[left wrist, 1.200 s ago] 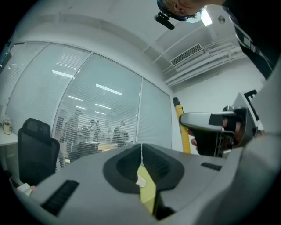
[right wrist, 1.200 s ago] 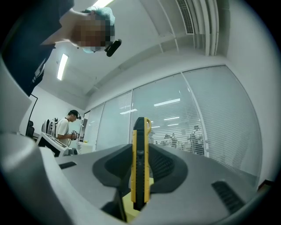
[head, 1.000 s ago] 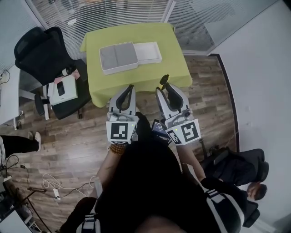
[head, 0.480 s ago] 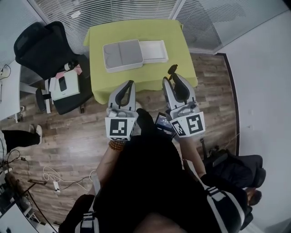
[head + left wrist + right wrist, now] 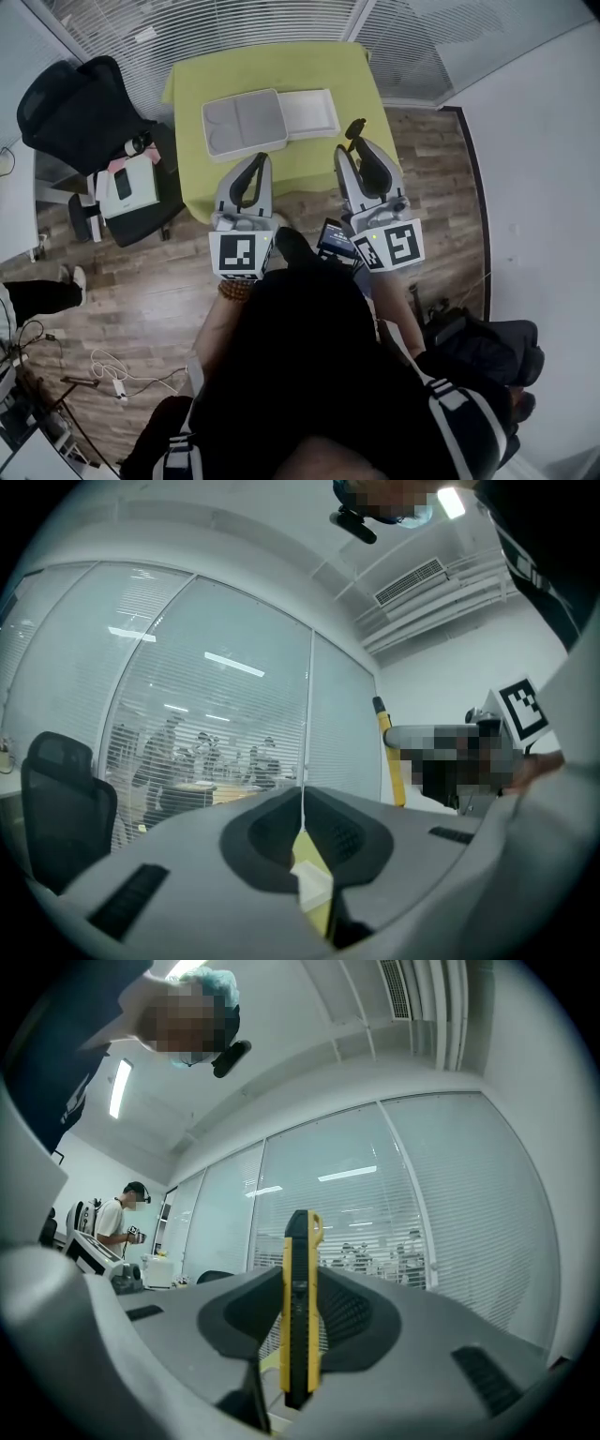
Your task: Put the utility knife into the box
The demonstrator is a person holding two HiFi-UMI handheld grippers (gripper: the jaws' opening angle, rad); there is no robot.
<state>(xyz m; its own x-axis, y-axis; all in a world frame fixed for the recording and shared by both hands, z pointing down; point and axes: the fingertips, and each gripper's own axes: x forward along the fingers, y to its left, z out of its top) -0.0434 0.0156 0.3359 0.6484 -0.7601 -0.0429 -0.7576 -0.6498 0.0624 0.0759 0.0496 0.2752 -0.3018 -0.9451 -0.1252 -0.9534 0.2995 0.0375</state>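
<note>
A yellow and black utility knife (image 5: 300, 1307) stands upright between the jaws of my right gripper (image 5: 300, 1283), which is shut on it. In the head view the knife's tip (image 5: 354, 127) pokes out past the right gripper (image 5: 362, 155), at the near edge of the green table (image 5: 281, 64). An open grey box (image 5: 244, 123) lies on the table, its white half (image 5: 310, 111) beside it. My left gripper (image 5: 258, 161) hovers at the table's near edge, short of the box. In the left gripper view its jaws (image 5: 302, 803) meet with nothing between them.
A black office chair (image 5: 73, 105) stands left of the table, and a second seat carries a white box with a phone (image 5: 126, 184). Glass walls with blinds run behind the table. A dark bag (image 5: 487, 342) lies on the wooden floor at right. Another person (image 5: 118, 1219) stands far off.
Both grippers have moved forward toward the table's near edge. The knife has stayed clamped in the right gripper, and the left jaws have stayed shut.
</note>
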